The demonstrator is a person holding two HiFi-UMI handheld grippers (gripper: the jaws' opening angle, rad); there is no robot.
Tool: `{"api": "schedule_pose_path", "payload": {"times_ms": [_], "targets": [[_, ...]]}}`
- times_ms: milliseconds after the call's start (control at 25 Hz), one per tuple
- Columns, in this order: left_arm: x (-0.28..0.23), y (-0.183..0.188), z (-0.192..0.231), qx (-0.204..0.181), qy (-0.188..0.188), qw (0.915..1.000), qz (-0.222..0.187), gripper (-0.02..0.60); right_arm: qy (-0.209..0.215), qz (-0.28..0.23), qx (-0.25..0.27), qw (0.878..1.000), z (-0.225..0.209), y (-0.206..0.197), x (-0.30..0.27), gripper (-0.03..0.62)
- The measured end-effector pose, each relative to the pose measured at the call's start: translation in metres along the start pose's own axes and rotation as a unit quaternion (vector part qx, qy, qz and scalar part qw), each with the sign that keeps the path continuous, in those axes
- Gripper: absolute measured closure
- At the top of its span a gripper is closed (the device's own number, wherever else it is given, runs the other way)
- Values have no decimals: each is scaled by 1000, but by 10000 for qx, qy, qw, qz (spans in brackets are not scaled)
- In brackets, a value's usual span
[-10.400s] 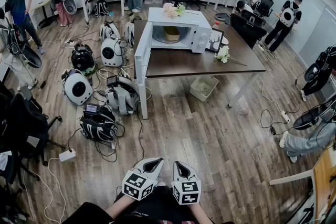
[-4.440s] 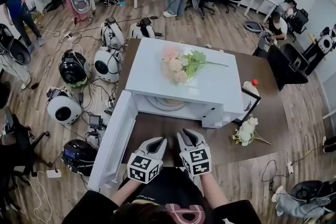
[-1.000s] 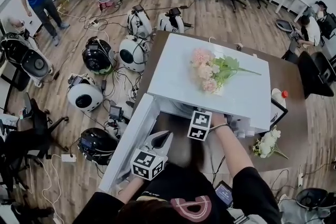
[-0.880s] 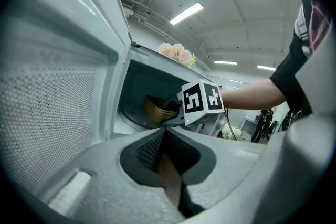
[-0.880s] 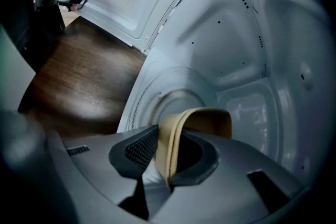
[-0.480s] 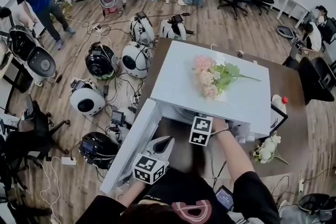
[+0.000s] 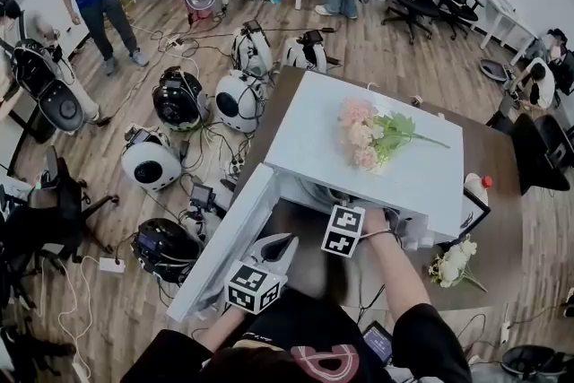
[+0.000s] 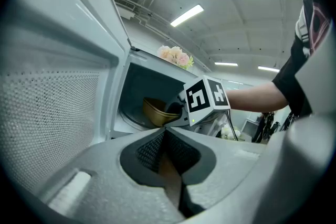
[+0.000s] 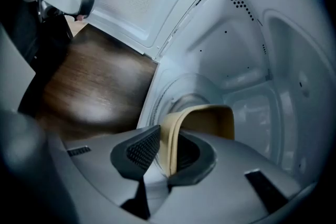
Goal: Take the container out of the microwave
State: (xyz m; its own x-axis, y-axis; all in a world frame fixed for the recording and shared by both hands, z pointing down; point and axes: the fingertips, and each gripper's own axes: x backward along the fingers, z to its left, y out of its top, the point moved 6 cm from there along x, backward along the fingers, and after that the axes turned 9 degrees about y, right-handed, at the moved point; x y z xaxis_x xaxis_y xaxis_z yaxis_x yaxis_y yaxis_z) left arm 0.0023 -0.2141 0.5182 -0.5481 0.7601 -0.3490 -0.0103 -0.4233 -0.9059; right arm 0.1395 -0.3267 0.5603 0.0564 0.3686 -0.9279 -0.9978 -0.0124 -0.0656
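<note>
We have the right gripper (image 9: 169, 131) reaching down into the cavity of the white microwave oven (image 7: 314, 130), which stands on the dark brown wooden table (image 7: 489, 157) with its door (image 7: 224, 247) swung wide to the left. The tan, thin-walled, bowl-shaped container (image 9: 210, 118) sits inside on the round glass turntable (image 9: 176, 93), towards the near side of the cavity. Our jaws have just been closing with the container's near wall between them, and the pads now look pressed on that wall from inside and outside. The left gripper (image 7: 287, 239) hangs just in front of the opening, near the door, with its jaws together on nothing, so it gives the container no support. We judge the pinch to be the weak point. It holds one side of a soft wall only, so on lifting the far side may sag, the wall may buckle or the rim may slide out of the pads. We cannot see whether the container holds anything; if it does, a tilt would spill it. The opening is low, so a steep pull could knock the rim or our marker cube against its upper edge, under the bunch of pink artificial flowers (image 7: 363, 132) lying on top. A drag instead of a lift may turn the turntable and twist the container.
</note>
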Motion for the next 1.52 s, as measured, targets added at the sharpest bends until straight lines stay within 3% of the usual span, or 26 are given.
{"api": "schedule_pose_path", "payload": {"times_ms": [520, 1520], "targets": [[8, -4, 6, 97, 177, 9998, -6, 572, -78, -18, -236, 9997, 18, 4, 13, 531], [19, -17, -6, 114, -12, 9999, 20, 572, -44, -204, -607, 9979, 71, 25, 51, 534]]}}
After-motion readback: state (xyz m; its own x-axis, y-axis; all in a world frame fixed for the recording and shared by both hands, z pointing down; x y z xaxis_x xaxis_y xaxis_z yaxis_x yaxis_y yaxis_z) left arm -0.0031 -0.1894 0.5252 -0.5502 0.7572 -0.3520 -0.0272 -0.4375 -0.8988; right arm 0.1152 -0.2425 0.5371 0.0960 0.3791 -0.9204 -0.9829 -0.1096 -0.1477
